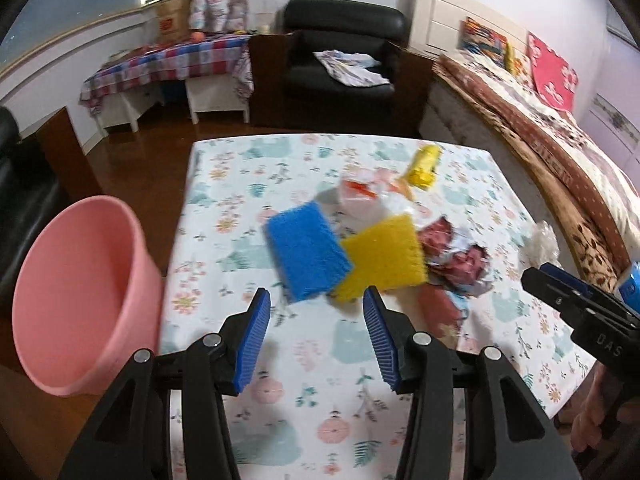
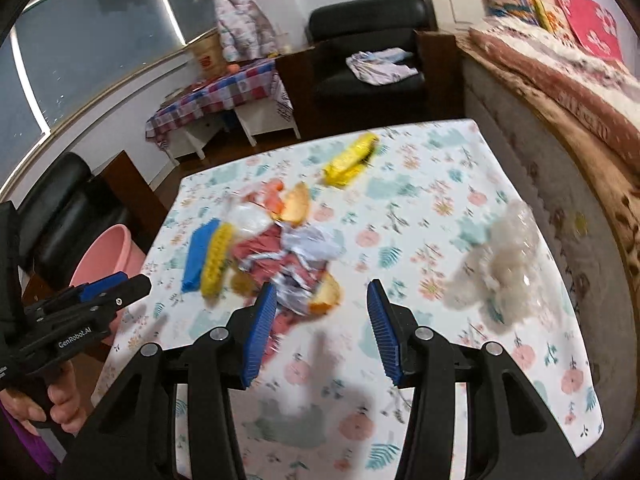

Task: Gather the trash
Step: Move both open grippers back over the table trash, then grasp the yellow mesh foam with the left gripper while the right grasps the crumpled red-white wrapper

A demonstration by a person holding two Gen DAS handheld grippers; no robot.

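Floral table [image 1: 224,216]: pink basin [image 1: 80,296] beside its left edge; blue sponge [image 1: 306,250] and yellow sponge [image 1: 382,258] touching, mid-table. Crumpled red-white wrapper [image 2: 280,258] just right of them; clear plastic wad [image 2: 496,268] farther right. Left gripper [image 1: 316,336], right gripper [image 2: 322,326]: jaws apart, empty.

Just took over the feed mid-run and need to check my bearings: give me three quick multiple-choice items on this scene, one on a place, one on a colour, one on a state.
1. Where is the pink bin?
A. On the table
B. Beside the table, off its left edge
C. On the bed

2. What colours are the two sponges?
A. Blue and yellow
B. Green and red
C. Both white

3. How do the left gripper and right gripper stand?
A. Both open, empty
B. Both shut on trash
C. Left holds a sponge

Key: B, the bin stands past the tablecloth edge; A, they lie side by side; A, nothing sits between either pair of pads.
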